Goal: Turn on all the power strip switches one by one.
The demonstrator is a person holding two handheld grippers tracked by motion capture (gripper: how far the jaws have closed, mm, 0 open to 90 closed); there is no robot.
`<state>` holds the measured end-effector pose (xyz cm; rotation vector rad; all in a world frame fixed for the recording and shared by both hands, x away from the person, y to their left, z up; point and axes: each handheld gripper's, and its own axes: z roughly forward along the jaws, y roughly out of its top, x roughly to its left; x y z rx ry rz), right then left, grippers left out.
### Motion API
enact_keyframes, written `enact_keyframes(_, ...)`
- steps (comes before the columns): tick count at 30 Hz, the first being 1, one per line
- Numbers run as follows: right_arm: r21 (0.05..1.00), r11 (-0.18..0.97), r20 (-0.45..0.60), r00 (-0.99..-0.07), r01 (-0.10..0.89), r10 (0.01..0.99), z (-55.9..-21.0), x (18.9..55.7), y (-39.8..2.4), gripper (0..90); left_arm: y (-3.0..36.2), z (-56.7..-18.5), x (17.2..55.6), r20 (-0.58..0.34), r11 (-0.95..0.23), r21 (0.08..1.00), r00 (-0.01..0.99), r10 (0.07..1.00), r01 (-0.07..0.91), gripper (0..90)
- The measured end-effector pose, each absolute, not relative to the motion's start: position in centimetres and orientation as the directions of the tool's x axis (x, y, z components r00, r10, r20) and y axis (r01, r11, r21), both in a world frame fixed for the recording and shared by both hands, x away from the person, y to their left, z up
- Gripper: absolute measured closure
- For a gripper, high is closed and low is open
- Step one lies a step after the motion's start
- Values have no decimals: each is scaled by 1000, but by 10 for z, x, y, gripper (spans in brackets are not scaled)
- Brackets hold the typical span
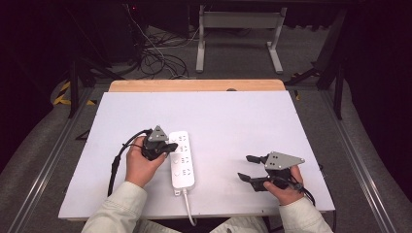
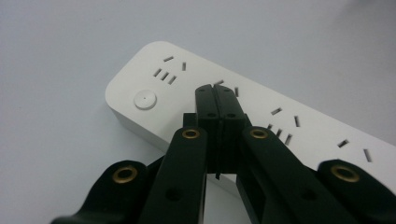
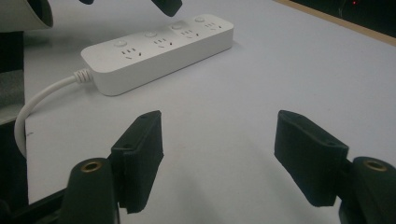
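Tongs first: we see the left gripper (image 1: 167,147) at about 8 o'clock of the table (image 1: 233,116), its two black jaws pressed flat together with nothing between them. In the left gripper view the closed tips (image 2: 216,100) sit over the top face of the white power strip (image 2: 261,116), between two socket groups, with the round button (image 2: 144,99) at their 9 o'clock; we cannot tell whether the tips touch the plastic. The right gripper (image 1: 248,167) lies at about 4 o'clock of the table, jaws spread wide and empty, pointing toward 9 o'clock; in the right gripper view its pads (image 3: 140,154) hang over bare white surface.

Moving outward, we find the power strip (image 1: 181,160) left of centre, lying flat with its long axis from 12 to 6 o'clock, well apart from the right gripper. Its white cord (image 1: 187,208) leaves the 6 o'clock end and runs off the near table edge. A wooden strip (image 1: 194,86) borders the table at 12 o'clock.
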<state>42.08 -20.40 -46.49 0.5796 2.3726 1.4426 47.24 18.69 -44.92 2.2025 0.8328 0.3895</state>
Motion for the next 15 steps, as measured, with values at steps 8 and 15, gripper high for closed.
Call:
enact_keyframes(8, 892, 411, -43, -872, 186, 488, -466, 421, -204, 331, 187, -454, 477, 11, -514, 728, 742, 671, 454, 900)
enact_keyframes(15, 892, 413, -45, -871, 186, 489, -466, 422, -205, 331, 186, -457, 480, 10, -517, 721, 739, 674, 462, 900)
